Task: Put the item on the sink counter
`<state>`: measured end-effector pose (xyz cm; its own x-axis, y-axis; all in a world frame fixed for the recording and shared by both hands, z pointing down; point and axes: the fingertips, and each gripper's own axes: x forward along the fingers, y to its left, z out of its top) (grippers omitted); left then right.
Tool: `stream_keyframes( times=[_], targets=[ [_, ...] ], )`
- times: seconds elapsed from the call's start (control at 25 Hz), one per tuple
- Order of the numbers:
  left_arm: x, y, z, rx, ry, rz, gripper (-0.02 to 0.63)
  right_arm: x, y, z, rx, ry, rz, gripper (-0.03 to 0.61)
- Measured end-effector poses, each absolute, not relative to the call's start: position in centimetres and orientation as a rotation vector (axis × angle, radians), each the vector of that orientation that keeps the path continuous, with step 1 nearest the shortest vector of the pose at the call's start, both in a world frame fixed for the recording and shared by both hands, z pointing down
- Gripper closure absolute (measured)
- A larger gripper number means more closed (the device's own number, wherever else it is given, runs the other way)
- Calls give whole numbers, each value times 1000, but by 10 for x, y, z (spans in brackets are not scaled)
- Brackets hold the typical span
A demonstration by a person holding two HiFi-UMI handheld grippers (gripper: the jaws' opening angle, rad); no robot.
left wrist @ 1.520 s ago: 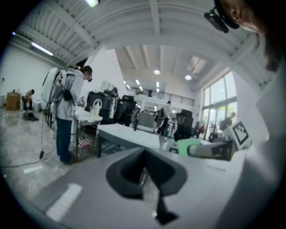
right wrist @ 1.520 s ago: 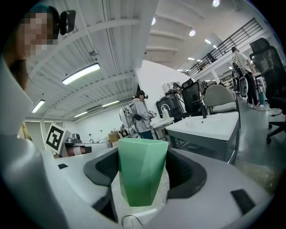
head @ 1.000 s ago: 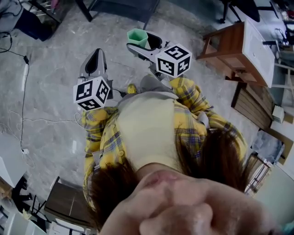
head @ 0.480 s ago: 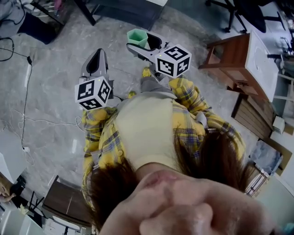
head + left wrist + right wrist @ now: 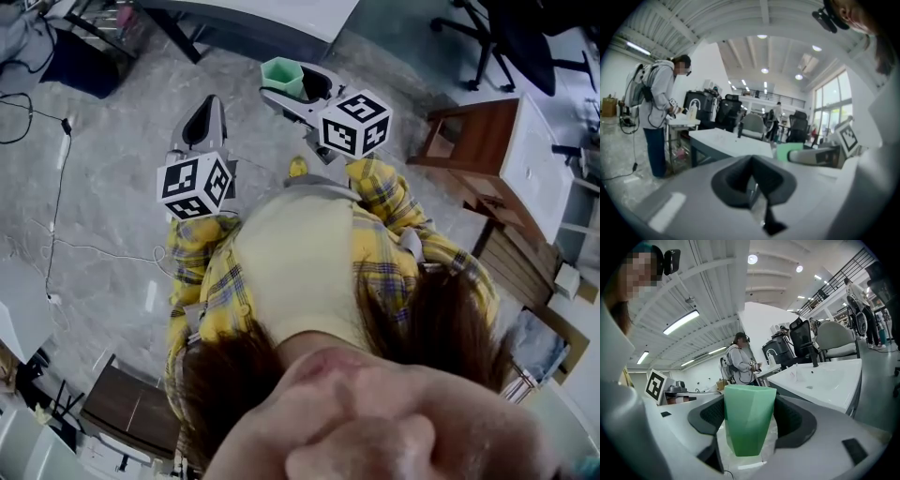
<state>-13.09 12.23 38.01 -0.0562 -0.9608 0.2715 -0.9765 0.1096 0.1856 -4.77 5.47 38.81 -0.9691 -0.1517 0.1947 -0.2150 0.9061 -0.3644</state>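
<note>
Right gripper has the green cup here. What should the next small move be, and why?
Probably carry the green cup forward until it is over the white sink counter, then lower it. The right gripper is shut on the cup in mid-air, and the counter lies ahead, not yet beneath it. The left gripper is shut and empty.

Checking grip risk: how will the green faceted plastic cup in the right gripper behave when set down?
The green faceted plastic cup looks stiff: its walls show no buckling in the right gripper. Likely light, seeming thin-walled. It tapers to a narrower base, so it might tip.
</note>
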Motion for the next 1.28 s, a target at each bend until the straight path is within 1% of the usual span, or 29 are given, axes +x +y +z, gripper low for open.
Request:
stream_keyframes(
  times=[0.24,0.6,1.0,1.28],
  targets=[
    [-133,86,380,1888,-2086,37,607,-47,19,388,270,-2911,556,268],
    [-119,41,383,1915,-2062,69,607,-42,-27,390,274,-2918,528,268],
    [-136,-3,382,1952,-1995,56,607,-54,-65,395,346,-2899,566,268],
    [-159,-51,391,1997,-1927,80,607,-69,-113,398,441,-2885,602,268]
  ],
)
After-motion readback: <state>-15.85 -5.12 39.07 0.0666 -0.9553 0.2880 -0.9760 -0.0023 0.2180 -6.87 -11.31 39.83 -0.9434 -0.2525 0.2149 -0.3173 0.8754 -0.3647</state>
